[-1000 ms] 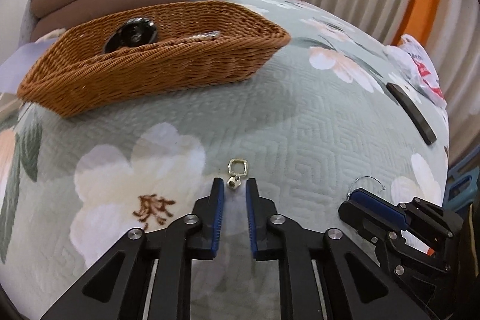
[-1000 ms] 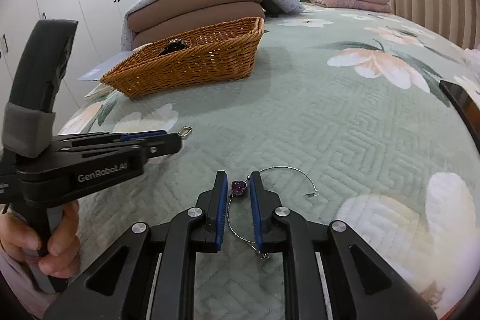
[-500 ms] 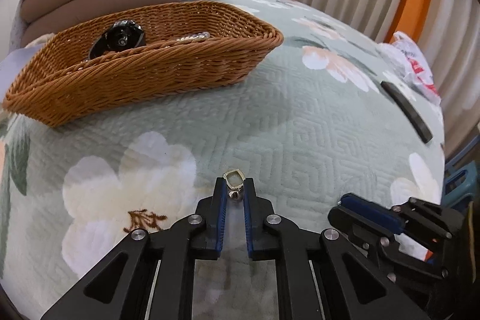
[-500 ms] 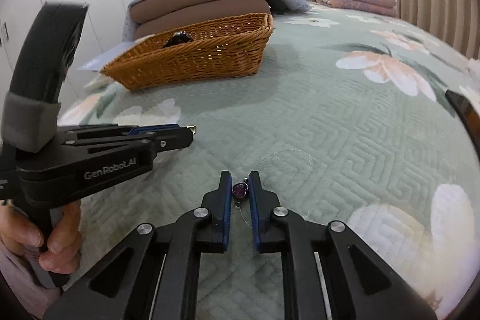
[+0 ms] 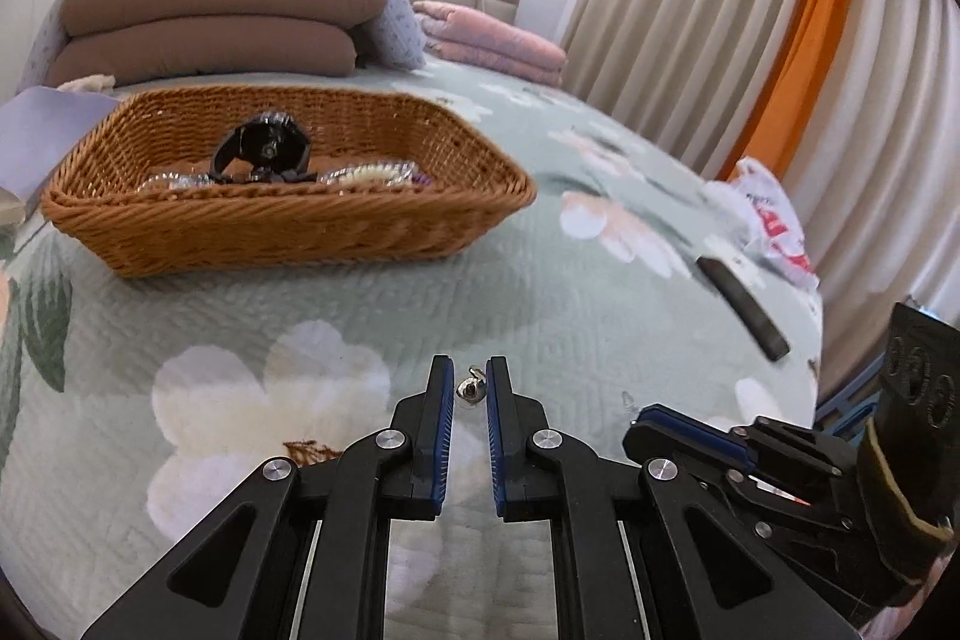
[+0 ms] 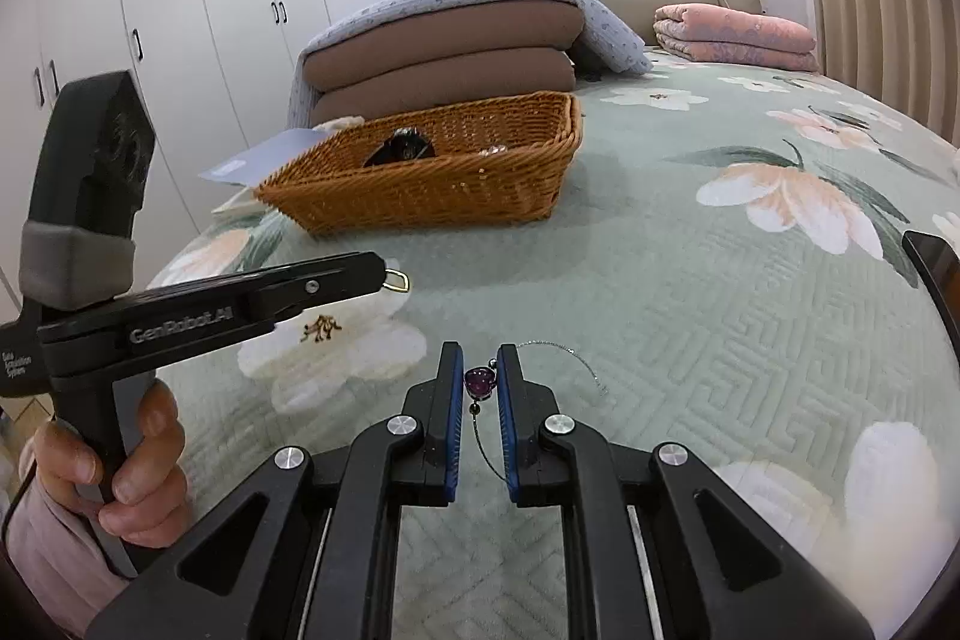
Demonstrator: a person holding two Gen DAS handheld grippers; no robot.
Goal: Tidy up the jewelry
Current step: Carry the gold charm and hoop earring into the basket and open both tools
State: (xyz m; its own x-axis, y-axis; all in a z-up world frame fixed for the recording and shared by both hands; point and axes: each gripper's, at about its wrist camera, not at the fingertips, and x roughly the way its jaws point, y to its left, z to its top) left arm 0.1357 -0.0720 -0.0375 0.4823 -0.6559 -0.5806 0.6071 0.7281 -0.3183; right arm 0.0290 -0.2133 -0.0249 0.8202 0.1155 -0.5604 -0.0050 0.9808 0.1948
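Observation:
In the left wrist view, my left gripper (image 5: pixel 469 370) is shut on a small gold ring charm (image 5: pixel 471 388), held just above the green floral bedspread. The same charm (image 6: pixel 397 280) sticks out of the left gripper's tip (image 6: pixel 375 271) in the right wrist view. My right gripper (image 6: pixel 480 370) is shut on a purple stone pendant (image 6: pixel 480 381); its thin silver chain (image 6: pixel 564 349) loops off to the right and dangles below. The wicker basket (image 5: pixel 288 214) sits ahead on the bed, holding a black watch (image 5: pixel 264 151) and sparkly pieces. The right gripper (image 5: pixel 639 424) shows at lower right of the left wrist view.
A flat black device (image 5: pixel 744 307) and a white plastic bag (image 5: pixel 762 208) lie near the bed's right edge. Folded brown quilts (image 5: pixel 204 34) and a pink blanket (image 6: pixel 732 31) are stacked behind the basket. A hand (image 6: pixel 138 460) grips the left handle. Wardrobe doors (image 6: pixel 180 10) stand at left.
The left gripper closed on the gold charm and lifted it off the bedspread. The right gripper tightened on the purple pendant and raised it, pulling the chain up.

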